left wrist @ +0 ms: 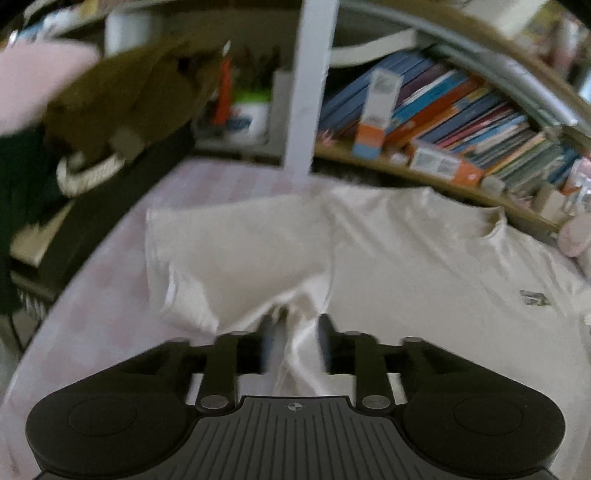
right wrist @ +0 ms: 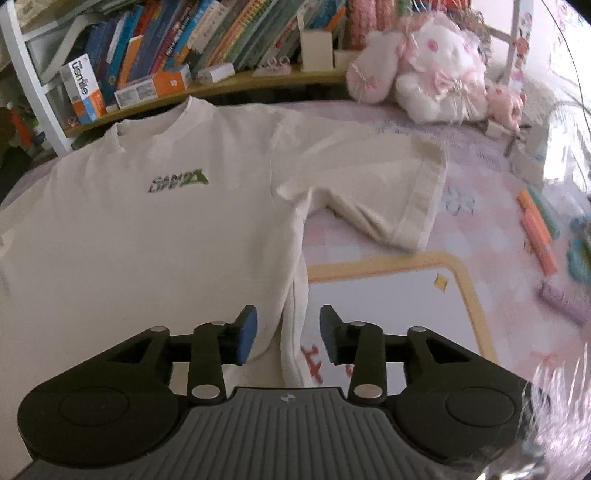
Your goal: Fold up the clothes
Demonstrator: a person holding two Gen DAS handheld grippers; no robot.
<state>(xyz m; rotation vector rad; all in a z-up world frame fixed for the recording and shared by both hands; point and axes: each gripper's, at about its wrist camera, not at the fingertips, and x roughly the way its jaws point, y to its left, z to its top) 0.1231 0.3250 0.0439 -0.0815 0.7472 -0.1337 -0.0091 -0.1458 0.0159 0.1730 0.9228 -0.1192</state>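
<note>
My T-shirt (right wrist: 166, 229) lies flat on the bed, collar away from me. Both left gripper (left wrist: 293, 343) and right gripper (right wrist: 288, 332) stand part-open, fingers straddling its side edges, gripping nothing.

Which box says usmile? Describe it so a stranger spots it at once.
Find the shelf behind the T-shirt, lined with leaning books. At its left end, one tall box stands upright. Only it is white above and orange-and-blue below; the nearby orange box lies flat.

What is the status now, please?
Left gripper and right gripper open, fingers apart over shirt edges. White T-shirt flat, unfolded, sleeves out. Nothing on it.
</note>
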